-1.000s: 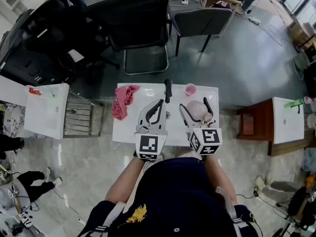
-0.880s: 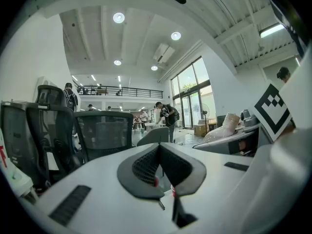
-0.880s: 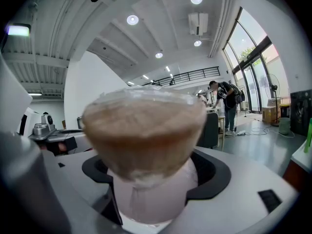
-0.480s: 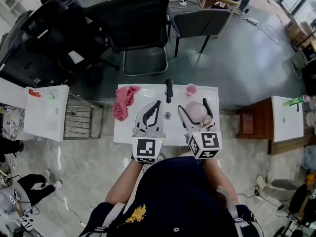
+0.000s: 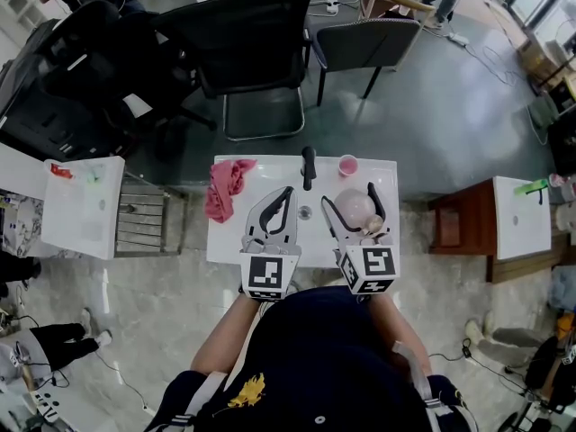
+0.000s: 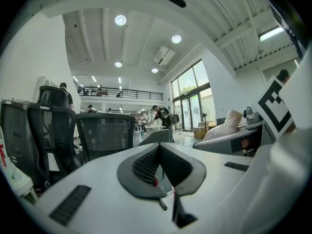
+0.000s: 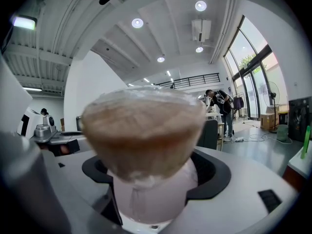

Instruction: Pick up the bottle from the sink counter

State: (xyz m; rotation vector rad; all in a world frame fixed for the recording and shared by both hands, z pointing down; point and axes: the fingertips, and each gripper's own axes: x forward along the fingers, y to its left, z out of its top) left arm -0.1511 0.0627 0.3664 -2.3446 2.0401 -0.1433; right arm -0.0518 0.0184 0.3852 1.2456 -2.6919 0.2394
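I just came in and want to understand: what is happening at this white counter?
A person works two grippers over the white sink counter. The right gripper has its jaws closed on the pale pink bottle; the left gripper is shut and empty. A pink cloth lies on the counter.

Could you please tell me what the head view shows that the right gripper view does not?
Only the head view shows the white sink counter from above, with a pink cloth on its left side, a black faucet and a pink cup at its far edge, and the left gripper over it, jaws together. Only the right gripper view shows the ceiling lights and the dark pads against the bottle's sides. Both show the right gripper shut on the pale pink bottle.
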